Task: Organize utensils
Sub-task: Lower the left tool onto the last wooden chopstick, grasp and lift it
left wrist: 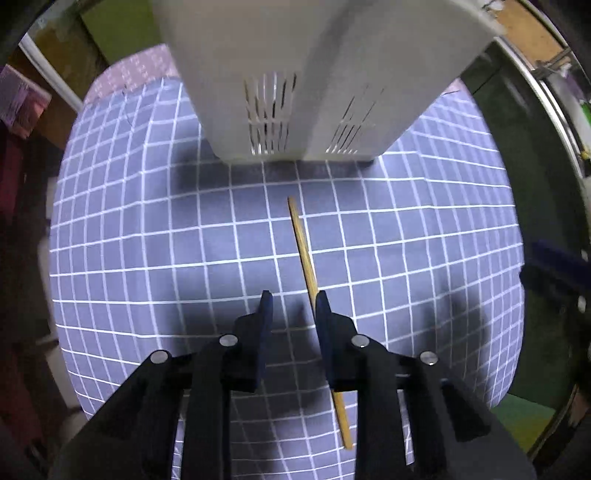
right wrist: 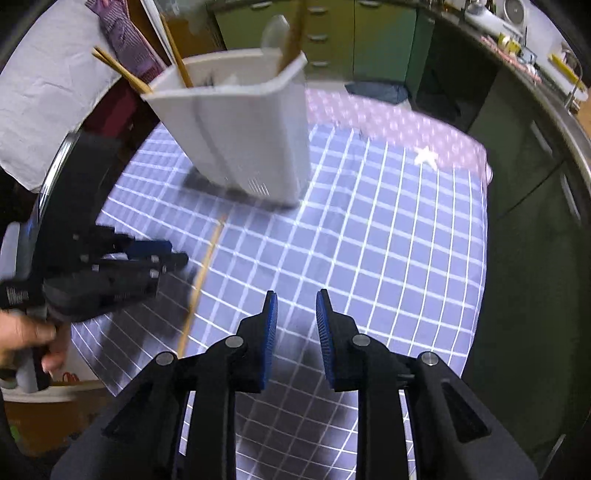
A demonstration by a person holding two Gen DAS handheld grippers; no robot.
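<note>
A single wooden chopstick (left wrist: 308, 264) lies on the blue checked tablecloth (left wrist: 147, 240), pointing toward a white utensil holder (left wrist: 317, 81). My left gripper (left wrist: 293, 299) is open just above the chopstick, which passes under its right finger (left wrist: 325, 314). In the right wrist view the holder (right wrist: 243, 136) stands at the back with several chopsticks (right wrist: 122, 72) and a spoon (right wrist: 275, 35) in it. The lone chopstick (right wrist: 201, 280) lies in front of it, with the left gripper (right wrist: 155, 258) beside it. My right gripper (right wrist: 293, 299) is open and empty over the cloth.
A pink patterned cloth (right wrist: 388, 122) covers the table's far side, with a small white scrap (right wrist: 426, 155) on it. Green cabinets (right wrist: 369, 37) stand behind. A cluttered counter (right wrist: 517, 40) runs along the right. A white cloth (right wrist: 48, 96) hangs at the left.
</note>
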